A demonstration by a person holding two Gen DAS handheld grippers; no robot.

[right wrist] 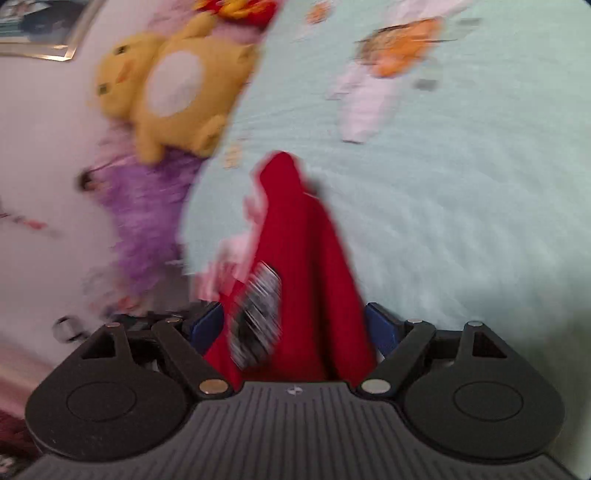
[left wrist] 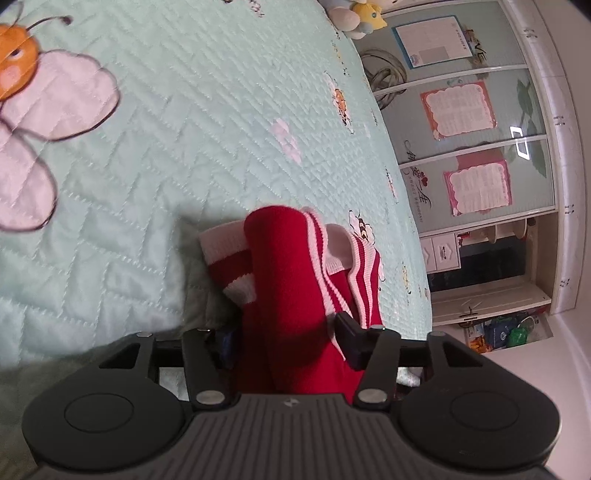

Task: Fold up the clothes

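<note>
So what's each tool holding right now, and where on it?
Both hold the red garment: left tool near its white-striped trim, right tool on plain red fabric beside a blurred patch.

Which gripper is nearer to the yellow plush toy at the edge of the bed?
Right, judging by apparent size. The right gripper, clamped on the red garment, has the yellow plush toy large ahead. From the left gripper, plush toys look small across the quilt.
</note>
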